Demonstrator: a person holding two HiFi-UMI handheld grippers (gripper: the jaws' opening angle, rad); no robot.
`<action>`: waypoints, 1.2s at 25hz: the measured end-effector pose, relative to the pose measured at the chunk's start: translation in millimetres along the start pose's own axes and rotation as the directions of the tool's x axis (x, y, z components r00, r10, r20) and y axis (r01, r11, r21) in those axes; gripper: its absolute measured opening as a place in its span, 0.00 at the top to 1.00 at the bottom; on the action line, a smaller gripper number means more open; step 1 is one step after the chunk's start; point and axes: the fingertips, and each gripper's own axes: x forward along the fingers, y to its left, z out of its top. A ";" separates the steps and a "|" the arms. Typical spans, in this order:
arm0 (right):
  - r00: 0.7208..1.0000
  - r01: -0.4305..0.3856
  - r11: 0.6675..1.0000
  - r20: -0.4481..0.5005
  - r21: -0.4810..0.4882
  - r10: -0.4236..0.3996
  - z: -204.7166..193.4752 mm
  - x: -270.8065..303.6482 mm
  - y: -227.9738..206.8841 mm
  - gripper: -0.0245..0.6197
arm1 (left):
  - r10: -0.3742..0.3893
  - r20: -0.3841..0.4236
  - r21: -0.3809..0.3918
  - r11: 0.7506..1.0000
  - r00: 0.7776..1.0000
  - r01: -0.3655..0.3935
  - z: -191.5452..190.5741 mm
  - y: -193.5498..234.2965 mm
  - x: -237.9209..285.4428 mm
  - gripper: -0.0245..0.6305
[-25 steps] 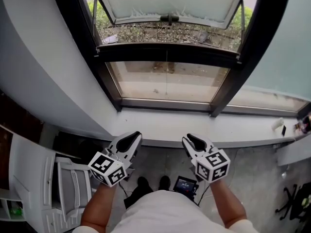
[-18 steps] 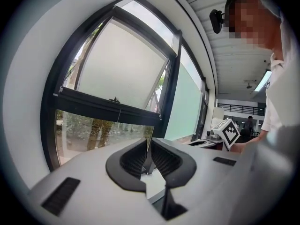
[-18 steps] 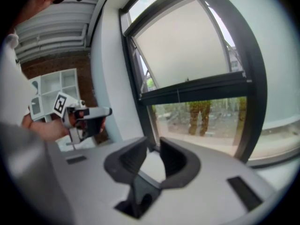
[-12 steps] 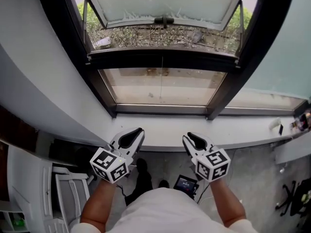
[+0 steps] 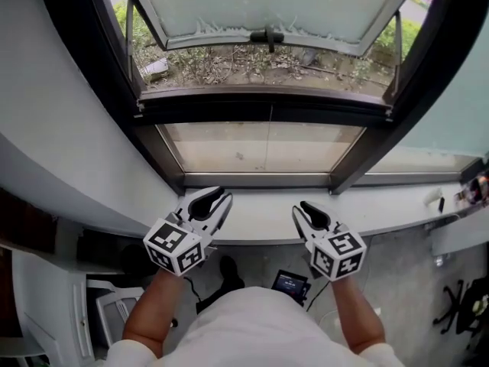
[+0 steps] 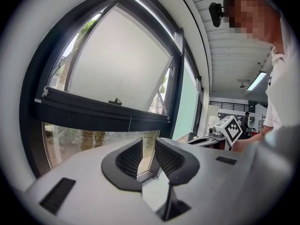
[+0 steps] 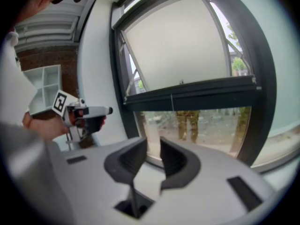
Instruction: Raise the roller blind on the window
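A white blind (image 5: 263, 2) covers the upper pane of the black-framed window (image 5: 267, 102), and a small dark handle (image 5: 267, 35) sits at its lower edge. A thin cord (image 5: 269, 140) hangs in front of the clear lower pane. My left gripper (image 5: 220, 199) is held at the sill's front edge, left of the cord. Its jaws have just been opening and hold nothing (image 6: 149, 146). My right gripper (image 5: 304, 208) is level with it on the right, open with a narrow empty gap (image 7: 153, 146). Both point at the lower pane, well short of the cord.
A white sill (image 5: 260, 214) runs below the window, with small items at its right end (image 5: 439, 199). White wall stands to the left (image 5: 61, 128). On the floor lie a small screen device (image 5: 290, 284) and a chair base (image 5: 462, 312). A white shelf unit (image 5: 99, 304) stands lower left.
Both grippers have moved forward from over the floor to the sill's front edge. The window now sits closer in the head view.
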 end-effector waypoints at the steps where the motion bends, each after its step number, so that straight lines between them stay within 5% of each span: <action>1: 1.000 0.009 1.000 0.003 -0.001 -0.009 4.5 6.0 0.5 0.84 | -0.008 -0.004 0.002 1.000 1.000 0.008 2.4 6.8 2.3 0.84; 15: 0.996 0.086 0.995 -0.007 -0.039 -0.087 40.4 77.0 19.5 0.84 | -0.050 -0.036 0.023 0.998 0.998 0.051 16.2 86.2 2.6 0.84; 30: 0.997 0.068 0.991 -0.021 -0.115 -0.071 62.2 102.2 0.2 0.84 | -0.026 -0.041 0.044 0.999 0.999 0.028 25.4 100.5 33.0 0.84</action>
